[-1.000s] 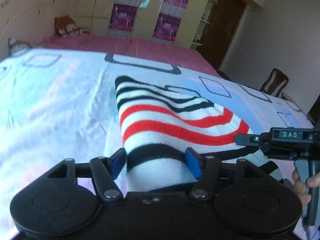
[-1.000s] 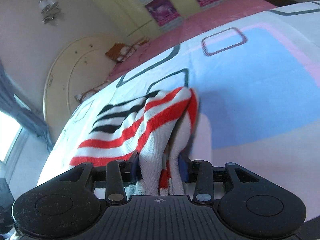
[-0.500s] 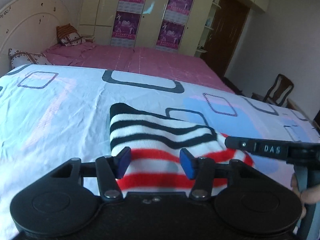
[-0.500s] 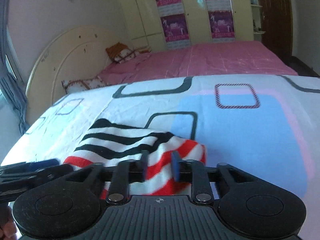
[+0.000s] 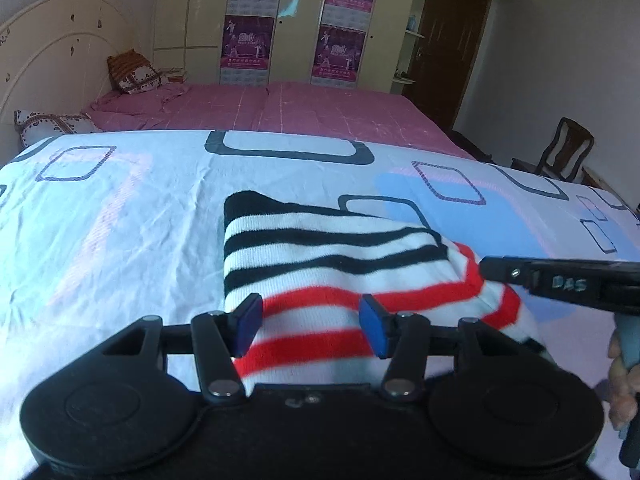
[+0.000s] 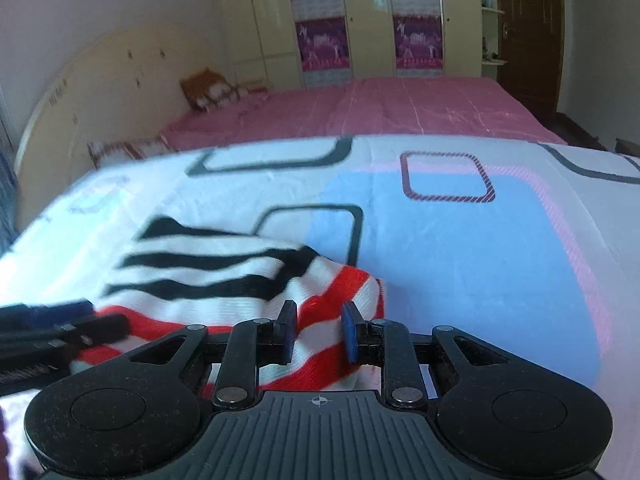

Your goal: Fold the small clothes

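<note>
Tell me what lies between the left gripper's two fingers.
The left wrist view shows the striped garment there, its red-and-white part between the left gripper's fingers.

Daylight floods the pale bedsheet (image 5: 120, 216) from the near left, washing its folds almost white in both views, while the far wardrobe (image 5: 288, 20) and door (image 5: 452, 40) sit dimmer. The left wrist view is fairly sharp; the right wrist view is smeared by motion, blurring the striped garment (image 6: 224, 272) and headboard (image 6: 100, 88). Fisheye bending curves the walls, and the corners go black.
</note>
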{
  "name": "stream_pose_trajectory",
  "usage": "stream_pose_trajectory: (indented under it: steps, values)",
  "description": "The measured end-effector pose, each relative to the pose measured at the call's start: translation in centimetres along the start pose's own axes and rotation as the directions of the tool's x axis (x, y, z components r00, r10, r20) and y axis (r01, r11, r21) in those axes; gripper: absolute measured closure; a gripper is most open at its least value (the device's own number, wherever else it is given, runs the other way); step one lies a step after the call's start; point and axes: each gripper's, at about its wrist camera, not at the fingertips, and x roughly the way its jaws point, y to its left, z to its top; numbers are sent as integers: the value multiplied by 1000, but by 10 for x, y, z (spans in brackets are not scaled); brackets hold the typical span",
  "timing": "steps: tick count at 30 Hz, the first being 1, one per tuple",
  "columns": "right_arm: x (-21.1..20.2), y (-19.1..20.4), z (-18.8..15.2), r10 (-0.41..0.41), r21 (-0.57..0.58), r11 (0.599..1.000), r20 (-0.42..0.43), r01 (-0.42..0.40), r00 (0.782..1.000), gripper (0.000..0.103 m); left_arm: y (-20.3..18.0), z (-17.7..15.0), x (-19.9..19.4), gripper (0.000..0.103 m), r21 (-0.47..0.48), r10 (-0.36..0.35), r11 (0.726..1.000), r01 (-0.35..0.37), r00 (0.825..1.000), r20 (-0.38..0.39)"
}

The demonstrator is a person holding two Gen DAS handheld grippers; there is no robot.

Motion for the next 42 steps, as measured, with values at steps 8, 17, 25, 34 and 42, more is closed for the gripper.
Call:
stream_pose_trajectory:
  steps: [8,17,25,34,42]
  values:
    - [-52,18,-29,30,-48,998,26,-29,999,79,-11,-21,-35,50,20,29,999,-29,999,-15]
    - [-45,1,-63,-24,101,994,-79,32,997,79,-6,-35,-38,44,4,45,999,-45,998,-34]
    - [-66,8,-78,-34,70,997,-65,38,997,79,-11,-53,-56,44,31,38,999,-37,999,-35]
    - [-50,17,-85,-51,9,999,-74,52,996,79,-12,-69,-55,35,5,64,998,-64,997,-35]
    - [-62,10,-96,-21,27,999,-69,23,997,65,-14,-71,-57,29,-12,86,996,-86,995,-51]
